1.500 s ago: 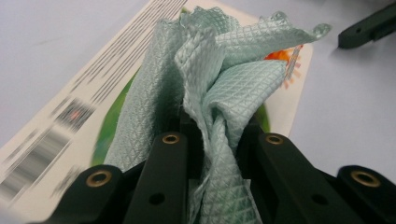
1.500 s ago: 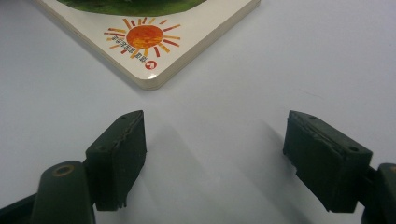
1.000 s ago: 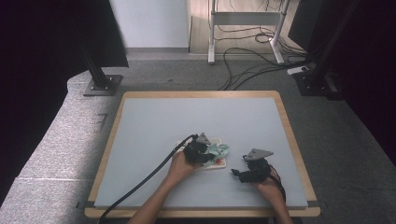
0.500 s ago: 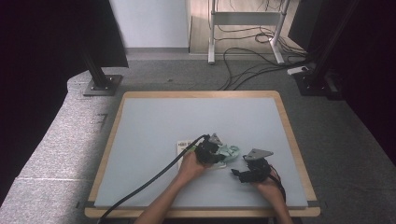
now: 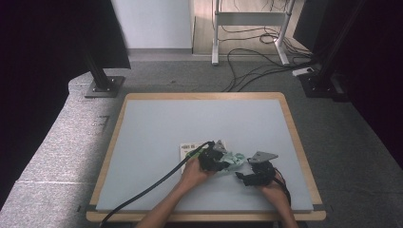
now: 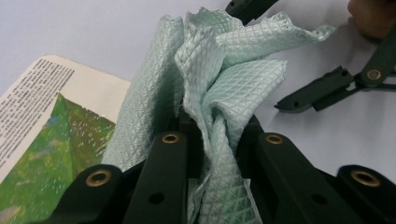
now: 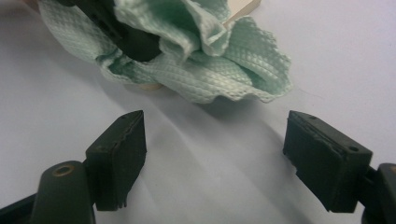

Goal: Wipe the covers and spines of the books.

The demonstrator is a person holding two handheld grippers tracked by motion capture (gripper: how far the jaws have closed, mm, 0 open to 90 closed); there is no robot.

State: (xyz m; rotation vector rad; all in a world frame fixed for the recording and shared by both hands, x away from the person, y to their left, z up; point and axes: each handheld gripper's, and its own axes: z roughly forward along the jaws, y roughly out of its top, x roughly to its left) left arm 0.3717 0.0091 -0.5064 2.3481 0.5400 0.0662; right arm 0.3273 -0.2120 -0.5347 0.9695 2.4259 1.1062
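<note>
A crumpled pale green cloth [image 5: 234,160] lies near the front middle of the table. My left gripper [image 5: 219,164] is shut on it, and in the left gripper view the cloth [image 6: 224,74] bunches up between the black jaws [image 6: 215,135]. A printed card [image 5: 188,149] with a green picture [image 6: 46,126] lies just left of the cloth. My right gripper [image 5: 242,176] sits right of the cloth, low over the table. Its jaws [image 7: 215,144] stand open with nothing between them, and the cloth [image 7: 210,70] is a short way ahead of them.
The grey table top has a wooden rim [image 5: 204,96], with free room across the back and left. A thick cable [image 5: 147,190] trails from the left gripper toward the front left edge. Stands and cables lie on the floor behind the table.
My left gripper has moved right with the cloth, dragging it off the printed card, which now shows. The right gripper has stayed in place.
</note>
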